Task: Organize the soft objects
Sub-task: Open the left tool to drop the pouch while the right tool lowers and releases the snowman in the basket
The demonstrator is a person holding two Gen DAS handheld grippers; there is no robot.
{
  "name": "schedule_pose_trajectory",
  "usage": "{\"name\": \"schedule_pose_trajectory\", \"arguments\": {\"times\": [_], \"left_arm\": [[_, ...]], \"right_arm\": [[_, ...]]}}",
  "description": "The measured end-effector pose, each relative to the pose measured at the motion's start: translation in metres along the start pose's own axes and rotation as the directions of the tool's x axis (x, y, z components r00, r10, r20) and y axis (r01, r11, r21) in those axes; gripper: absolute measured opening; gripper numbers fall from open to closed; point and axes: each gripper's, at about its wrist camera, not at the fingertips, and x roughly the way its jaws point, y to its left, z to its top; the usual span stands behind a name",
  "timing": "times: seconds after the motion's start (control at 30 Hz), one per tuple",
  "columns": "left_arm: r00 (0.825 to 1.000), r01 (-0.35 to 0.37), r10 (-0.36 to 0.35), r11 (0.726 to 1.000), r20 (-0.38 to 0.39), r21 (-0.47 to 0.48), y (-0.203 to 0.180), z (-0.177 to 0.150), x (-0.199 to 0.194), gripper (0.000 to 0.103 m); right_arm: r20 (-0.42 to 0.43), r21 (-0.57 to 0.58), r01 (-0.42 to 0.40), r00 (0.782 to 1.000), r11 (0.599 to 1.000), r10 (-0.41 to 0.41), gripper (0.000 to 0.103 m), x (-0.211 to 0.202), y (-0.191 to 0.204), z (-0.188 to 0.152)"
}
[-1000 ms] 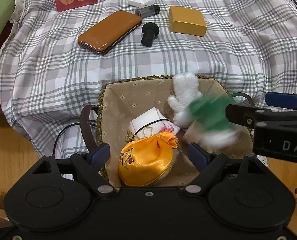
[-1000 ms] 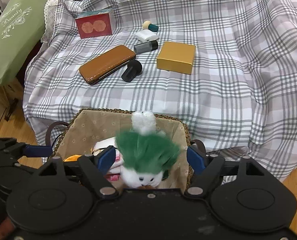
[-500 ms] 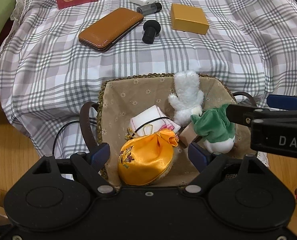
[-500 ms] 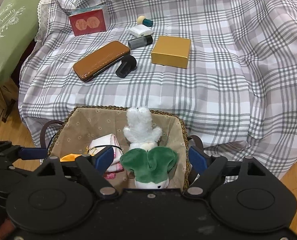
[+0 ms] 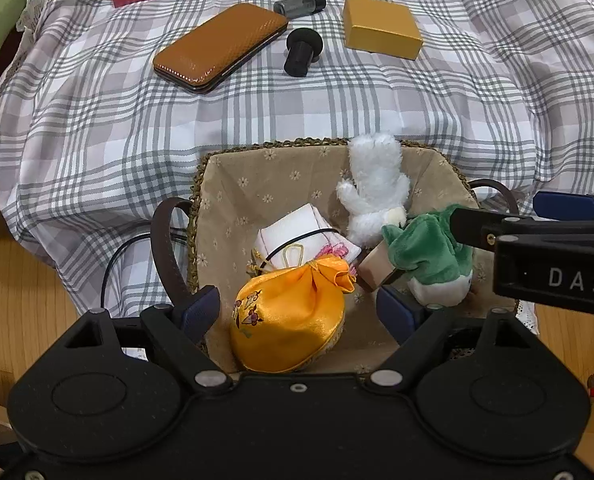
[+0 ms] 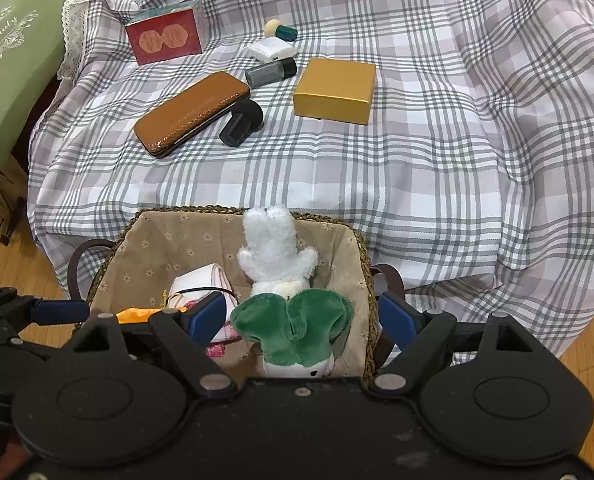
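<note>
Since the green plush (image 6: 293,328) now lies in the basket (image 6: 361,248), both the right gripper (image 6: 303,320) and left gripper (image 5: 297,312) hang released above it.

White letters "DAS" stand on the black body of the right hand-held gripper (image 5: 553,216), and "Beauty" in pale script runs across the green cushion (image 6: 13,64).

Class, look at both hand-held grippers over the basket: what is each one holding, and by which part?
Nothing is held. The right hand-held gripper stands open around the green-and-white plush, which lies released in the basket. The left hand-held gripper stands open above the yellow pouch.
</note>
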Motion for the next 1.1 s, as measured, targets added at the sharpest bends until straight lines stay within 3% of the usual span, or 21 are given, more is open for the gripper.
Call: {"name": "schedule_pose_trajectory", "arguments": {"times": [0.77,1.1], "left_arm": [[0.994,-0.043,0.037,0.998,-0.103,-0.051,0.004,0.010,0.021,0.082],[0.992,-0.047,0.043,0.998,-0.120,-0.031,0.006,0.031,0.020,0.082]], "right_arm": [[-0.066,0.036,0.028,0.997,0.999,-0.026,0.083,0.021,-0.009,0.004],[-0.059,0.032,0.035,0.998,0.999,-0.033,0.084,0.025,-0.014,0.024]]}}
